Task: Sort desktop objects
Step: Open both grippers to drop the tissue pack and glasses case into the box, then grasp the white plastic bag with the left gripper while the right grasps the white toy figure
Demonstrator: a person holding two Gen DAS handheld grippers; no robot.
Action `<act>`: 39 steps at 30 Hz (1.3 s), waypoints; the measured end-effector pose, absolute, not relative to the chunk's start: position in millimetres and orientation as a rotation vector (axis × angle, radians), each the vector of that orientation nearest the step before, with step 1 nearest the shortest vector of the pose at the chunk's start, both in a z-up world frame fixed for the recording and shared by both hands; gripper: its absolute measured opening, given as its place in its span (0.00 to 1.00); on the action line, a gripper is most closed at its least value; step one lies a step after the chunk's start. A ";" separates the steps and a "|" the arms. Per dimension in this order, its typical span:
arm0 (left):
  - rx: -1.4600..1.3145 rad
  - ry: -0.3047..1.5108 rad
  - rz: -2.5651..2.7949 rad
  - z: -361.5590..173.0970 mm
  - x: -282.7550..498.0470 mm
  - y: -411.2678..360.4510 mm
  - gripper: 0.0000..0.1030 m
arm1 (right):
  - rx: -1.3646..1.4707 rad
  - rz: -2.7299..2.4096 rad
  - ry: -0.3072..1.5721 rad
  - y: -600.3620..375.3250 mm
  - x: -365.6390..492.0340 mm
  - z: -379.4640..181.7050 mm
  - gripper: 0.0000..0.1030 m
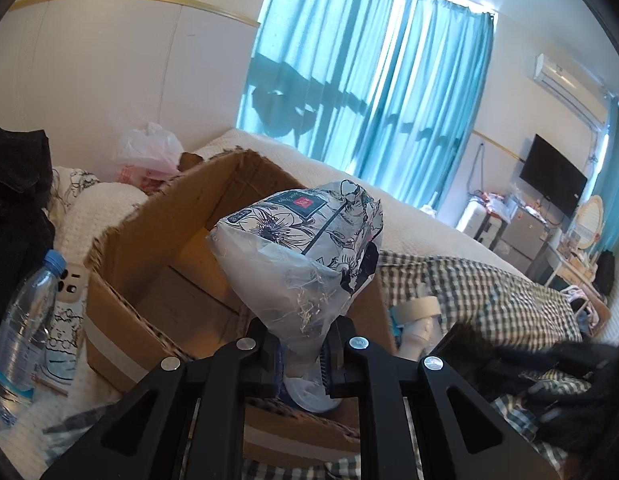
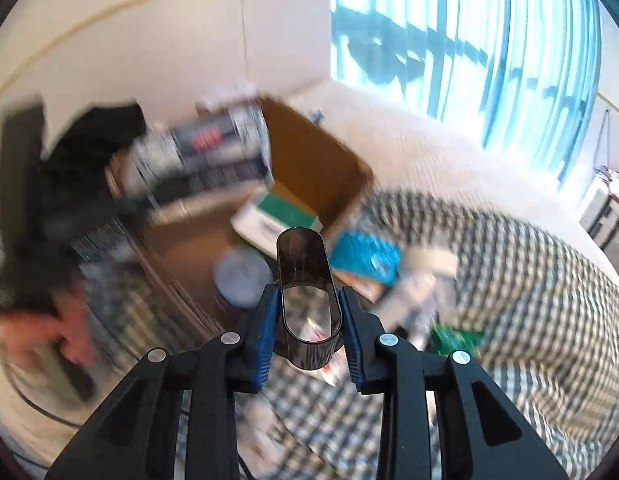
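Desktop objects are partly sorted, I judge: the left gripper (image 1: 301, 354) has its jaws nearly closed, pinching the crinkled end of a floral-printed plastic packet (image 1: 305, 240), which hangs above the open cardboard box (image 1: 157, 232) and is not yet dropped in. The right gripper (image 2: 307, 330) clamps a smoky translucent oval cap (image 2: 305, 300) between its blue pads (image 2: 265, 340), held up over the near edge of the box. Inside the box lie a green-and-white carton (image 2: 277, 216) and a round lid (image 2: 241, 276). Left outside on the checked cloth (image 2: 529, 280) are a teal packet (image 2: 365, 256) and a cardboard roll (image 1: 419, 308); a water bottle (image 1: 25, 320) stands beside the box's left wall.
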State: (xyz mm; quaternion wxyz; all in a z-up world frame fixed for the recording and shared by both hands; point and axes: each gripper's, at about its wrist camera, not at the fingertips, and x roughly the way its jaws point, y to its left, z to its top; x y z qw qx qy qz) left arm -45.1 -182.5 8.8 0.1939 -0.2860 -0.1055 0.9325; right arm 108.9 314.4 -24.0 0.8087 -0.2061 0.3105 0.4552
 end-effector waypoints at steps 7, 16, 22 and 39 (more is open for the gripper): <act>-0.808 -0.267 2.679 7.7 -62.2 -187.0 0.13 | -0.339 1.030 0.749 371.3 130.0 -46.0 0.26; -0.712 -0.206 2.757 13.8 -48.5 -180.7 0.76 | -0.165 1.006 0.765 363.3 159.2 -52.0 0.59; -0.691 -0.285 2.730 18.6 -43.7 -187.6 0.93 | -0.180 0.941 0.730 330.3 167.2 -26.9 0.60; -0.933 -0.134 2.445 19.7 22.2 -131.5 1.00 | -0.363 0.804 0.803 210.7 112.0 -25.6 0.65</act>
